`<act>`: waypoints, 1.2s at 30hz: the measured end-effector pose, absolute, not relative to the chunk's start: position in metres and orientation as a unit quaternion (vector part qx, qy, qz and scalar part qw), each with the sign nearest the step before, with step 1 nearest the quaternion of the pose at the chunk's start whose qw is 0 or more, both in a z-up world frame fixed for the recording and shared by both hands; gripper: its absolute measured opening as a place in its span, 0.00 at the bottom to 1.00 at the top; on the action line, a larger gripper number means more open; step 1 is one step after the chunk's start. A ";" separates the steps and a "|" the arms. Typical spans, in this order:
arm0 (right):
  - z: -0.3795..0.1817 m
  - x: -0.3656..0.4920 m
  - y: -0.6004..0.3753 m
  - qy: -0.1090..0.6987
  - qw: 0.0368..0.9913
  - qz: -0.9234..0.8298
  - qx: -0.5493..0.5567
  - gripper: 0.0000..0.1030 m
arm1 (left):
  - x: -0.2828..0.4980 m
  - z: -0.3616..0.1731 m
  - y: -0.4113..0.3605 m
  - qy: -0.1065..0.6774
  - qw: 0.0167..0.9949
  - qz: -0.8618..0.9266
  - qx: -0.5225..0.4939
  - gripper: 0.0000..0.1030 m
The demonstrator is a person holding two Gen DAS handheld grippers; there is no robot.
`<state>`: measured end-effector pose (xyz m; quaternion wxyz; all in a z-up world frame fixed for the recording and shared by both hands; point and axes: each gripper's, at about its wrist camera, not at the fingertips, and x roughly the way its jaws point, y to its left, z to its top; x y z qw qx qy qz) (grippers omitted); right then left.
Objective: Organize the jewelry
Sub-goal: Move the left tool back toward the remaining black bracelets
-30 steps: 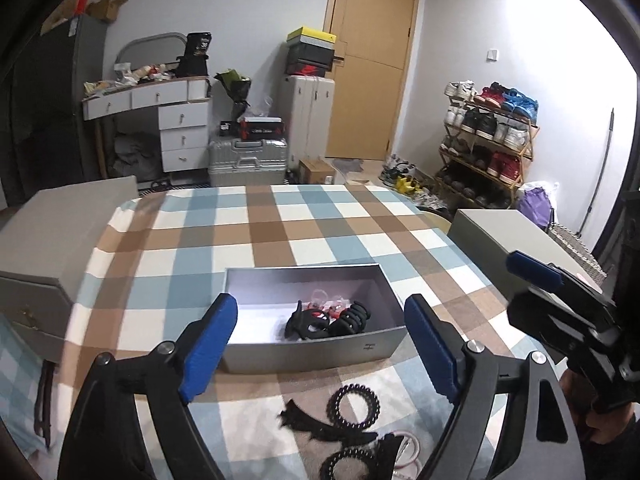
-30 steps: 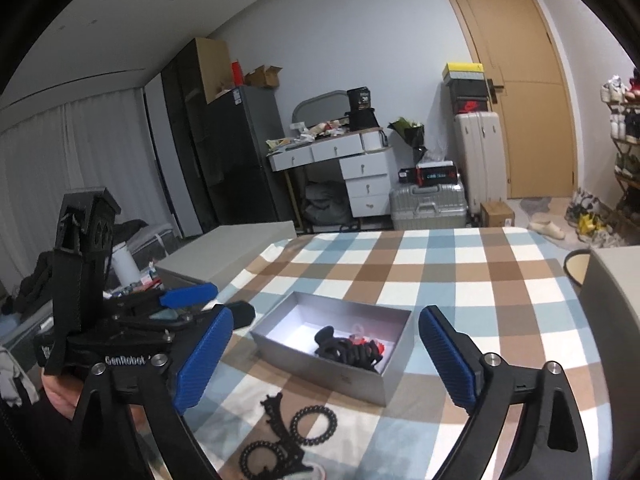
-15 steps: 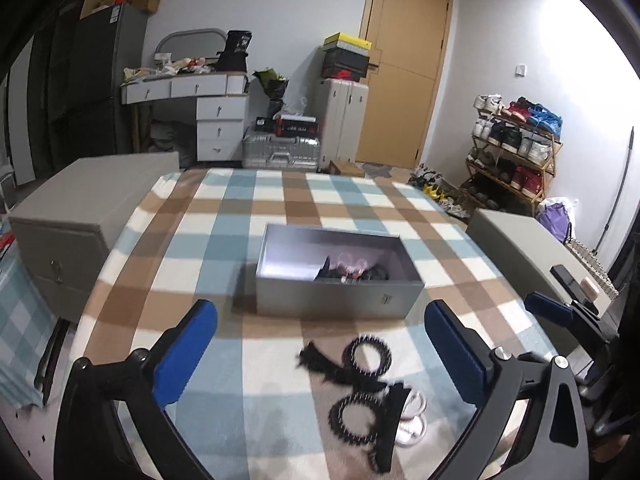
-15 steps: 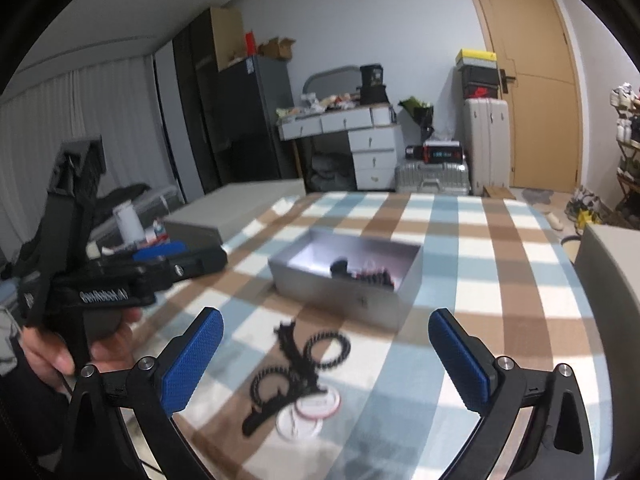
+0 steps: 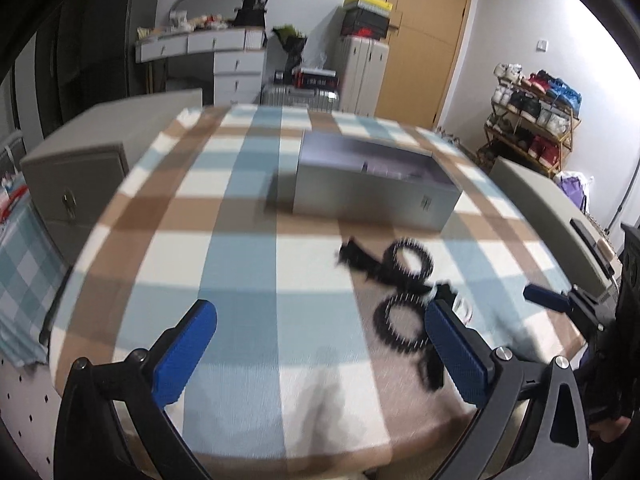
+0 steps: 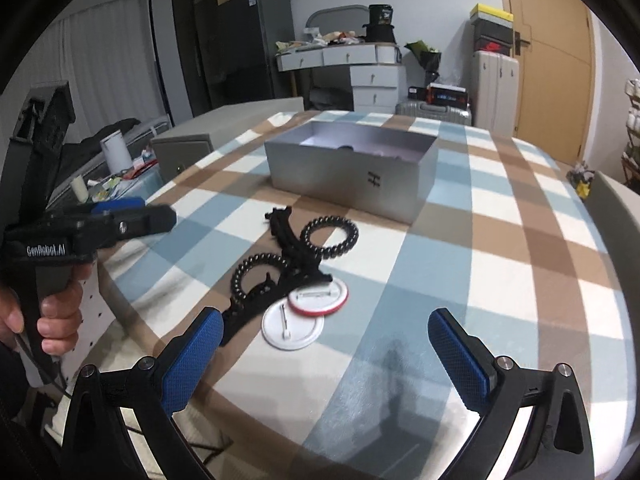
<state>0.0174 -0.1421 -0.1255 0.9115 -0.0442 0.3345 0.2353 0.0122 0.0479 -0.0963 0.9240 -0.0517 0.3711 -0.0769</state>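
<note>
Checked cloth (image 6: 500, 248) on the table, in blue, brown and white.

Left gripper (image 5: 320, 354): jaws wide apart, nothing between the blue pads (image 5: 182, 356), held above the near edge of the cloth. Also seen in the right wrist view at the left edge, gripped by a hand (image 6: 48, 316).

Right gripper (image 6: 326, 354): jaws wide apart, nothing held, above the near edge of the cloth.

Grey box (image 6: 352, 174): open-topped, toward the middle of the cloth, marked on its near wall. Contents not discernible.

Between the box and the near edge, in one cluster:
- two black spiral hair ties (image 6: 329, 239), one nearer the box, one nearer the edge;
- a black toothed hair clip (image 6: 294, 254) lying across them, touching both;
- two round badges (image 6: 293, 325), pin side up, one white, one red-rimmed, overlapping, just beside the clip.

Left wrist view blurred; cluster (image 5: 400, 280) seen there only in outline.
</note>
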 end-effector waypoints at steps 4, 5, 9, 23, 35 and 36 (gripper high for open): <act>-0.130 0.025 -0.140 0.346 0.908 0.235 -0.035 0.99 | 0.007 -0.102 0.050 0.382 0.919 -0.079 -0.055 0.99; -0.131 0.029 -0.138 0.352 0.906 0.233 -0.033 0.99 | 0.005 -0.103 0.050 0.383 0.919 -0.080 -0.055 0.99; -0.136 0.040 -0.131 0.368 0.902 0.221 -0.045 0.90 | 0.002 -0.106 0.051 0.387 0.916 -0.083 -0.059 0.99; -0.144 0.058 -0.115 0.389 0.891 0.224 -0.067 0.55 | 0.005 -0.116 0.061 0.405 0.906 -0.090 -0.087 0.99; -0.144 0.063 -0.104 0.388 0.889 0.229 -0.082 0.42 | 0.005 -0.119 0.063 0.413 0.902 -0.091 -0.088 0.99; -0.144 0.063 -0.102 0.387 0.889 0.226 -0.089 0.42 | 0.005 -0.120 0.062 0.414 0.902 -0.091 -0.086 0.99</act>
